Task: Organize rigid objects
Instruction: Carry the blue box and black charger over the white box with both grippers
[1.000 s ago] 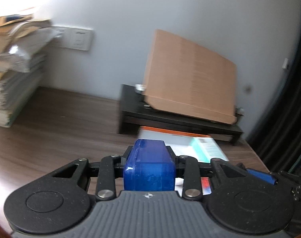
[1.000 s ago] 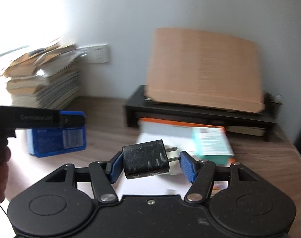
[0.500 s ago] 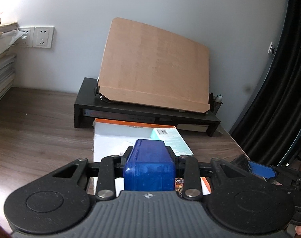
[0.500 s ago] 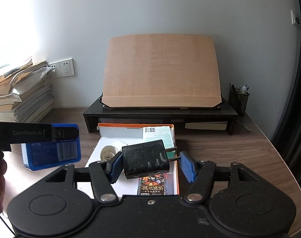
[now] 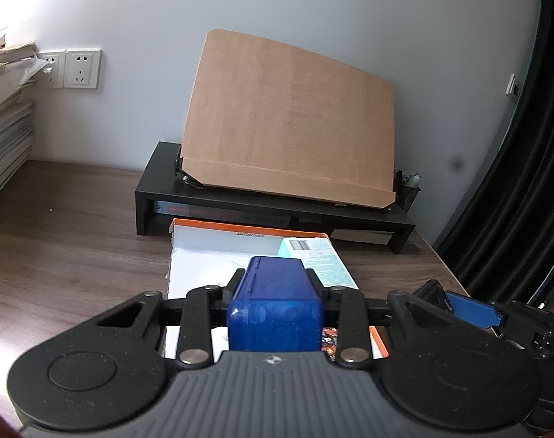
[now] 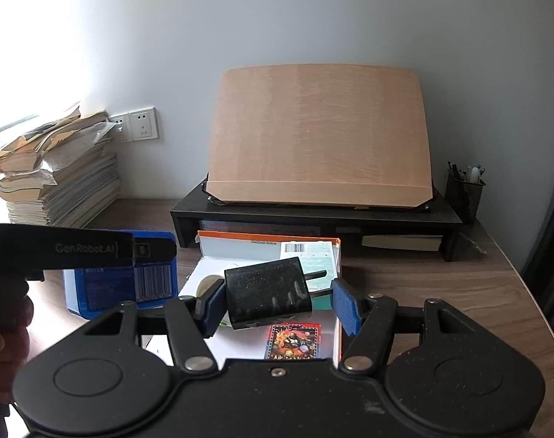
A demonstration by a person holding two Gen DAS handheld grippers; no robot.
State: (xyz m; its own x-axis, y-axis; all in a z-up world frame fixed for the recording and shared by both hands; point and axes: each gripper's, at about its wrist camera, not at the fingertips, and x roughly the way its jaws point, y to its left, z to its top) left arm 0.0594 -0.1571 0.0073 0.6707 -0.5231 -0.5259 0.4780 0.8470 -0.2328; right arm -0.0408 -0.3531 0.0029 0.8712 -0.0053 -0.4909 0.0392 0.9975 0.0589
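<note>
My left gripper [image 5: 275,292] is shut on a blue translucent box [image 5: 275,306] and holds it above the front of an open white box with an orange rim [image 5: 211,252]. My right gripper [image 6: 277,297] is shut on a black plug charger [image 6: 266,297], its two prongs pointing right toward the right finger. It hangs above the same white box [image 6: 247,248], which holds a teal packet [image 6: 315,259], a small card pack [image 6: 293,341] and a round whitish item [image 6: 207,284]. The left gripper with the blue box [image 6: 130,273] shows at left in the right wrist view.
A black desk riser [image 6: 313,215] with a tilted wooden board [image 6: 320,138] stands behind the white box. A tall paper stack [image 6: 57,179] sits at the left by wall sockets [image 6: 138,129]. A pen holder [image 6: 465,189] stands at the right. A dark curtain [image 5: 525,182] hangs past the desk's right edge.
Both grippers swung right and settled facing the riser and white box, still holding their objects. The views moved slightly closer over the white box.
</note>
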